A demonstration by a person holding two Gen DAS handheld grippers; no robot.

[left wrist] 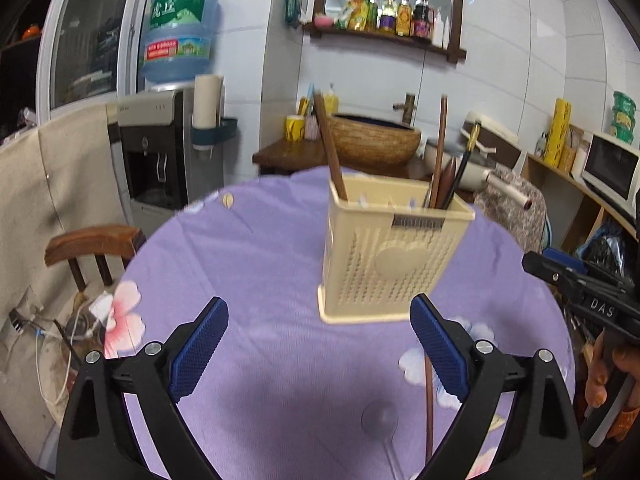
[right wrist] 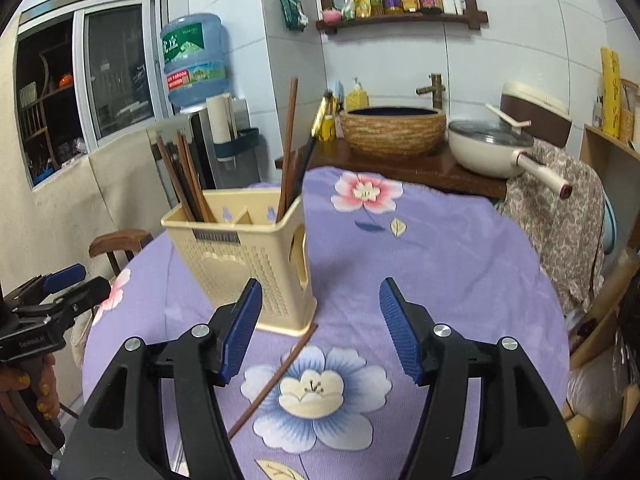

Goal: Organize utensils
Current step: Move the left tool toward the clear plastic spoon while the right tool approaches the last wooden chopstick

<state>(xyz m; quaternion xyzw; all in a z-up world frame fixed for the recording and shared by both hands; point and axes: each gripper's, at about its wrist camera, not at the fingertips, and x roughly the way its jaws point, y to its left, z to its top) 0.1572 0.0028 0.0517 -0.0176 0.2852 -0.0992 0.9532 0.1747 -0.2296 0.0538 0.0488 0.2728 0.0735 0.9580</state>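
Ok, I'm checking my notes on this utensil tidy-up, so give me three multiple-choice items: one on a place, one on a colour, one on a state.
1. Where is the loose chopstick?
A. flat on the tablecloth by the utensil holder's base
B. upright in the holder
C. on the sink counter

2. What colour is the utensil holder?
A. blue
B. cream
C. black

3. How does the right hand-held gripper stand?
A. shut on a chopstick
B. shut on nothing
C. open, holding nothing

Answers:
1 A, it lies on the purple cloth, one end at the holder's foot.
2 B, its perforated walls are pale cream.
3 C, its blue pads stand apart with only cloth between them.
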